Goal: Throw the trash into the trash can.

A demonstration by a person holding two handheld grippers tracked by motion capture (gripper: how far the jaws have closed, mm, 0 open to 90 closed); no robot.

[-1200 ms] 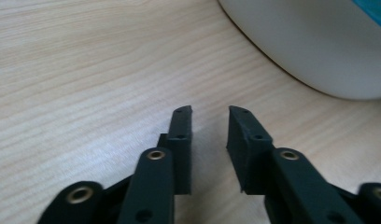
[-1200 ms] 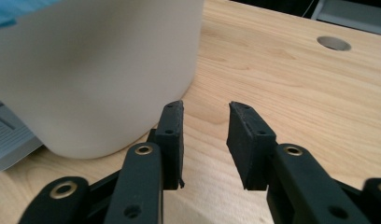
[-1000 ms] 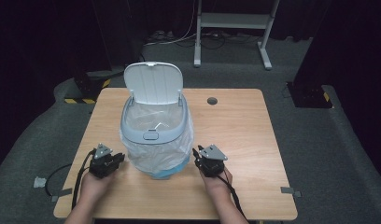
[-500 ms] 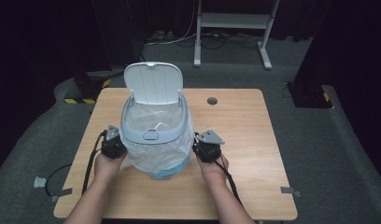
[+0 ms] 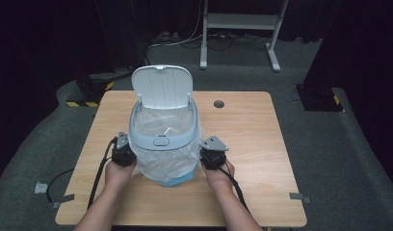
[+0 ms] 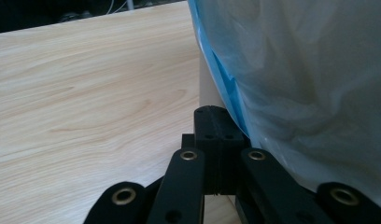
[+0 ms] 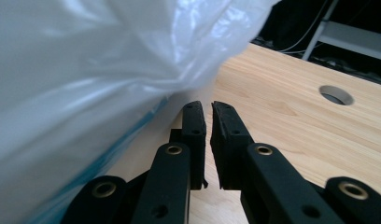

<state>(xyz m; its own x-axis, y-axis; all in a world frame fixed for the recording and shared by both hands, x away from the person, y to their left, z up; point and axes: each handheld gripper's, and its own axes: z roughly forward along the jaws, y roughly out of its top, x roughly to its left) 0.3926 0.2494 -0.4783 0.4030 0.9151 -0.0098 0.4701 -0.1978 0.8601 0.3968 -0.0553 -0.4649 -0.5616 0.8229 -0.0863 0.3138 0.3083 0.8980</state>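
Observation:
A pale grey bin stands mid-table with its lid hinged up. A white plastic liner drapes down its outside, and a blue edge shows at the foot. My left gripper is against the bin's left side. In the left gripper view its jaws are pressed shut beside the liner, with no film visible between them. My right gripper is against the bin's right side. Its jaws have just been closing and stand all but together under the liner's hanging edge, with nothing seen between them.
The wooden table has a round cable hole behind the bin's right side. A cable trails from the left gripper over the table's near edge. A metal stand is on the dark floor beyond.
Both hands have moved forward and up from the bin's lower front corners to its sides, just under the rim. The bin has stayed put.

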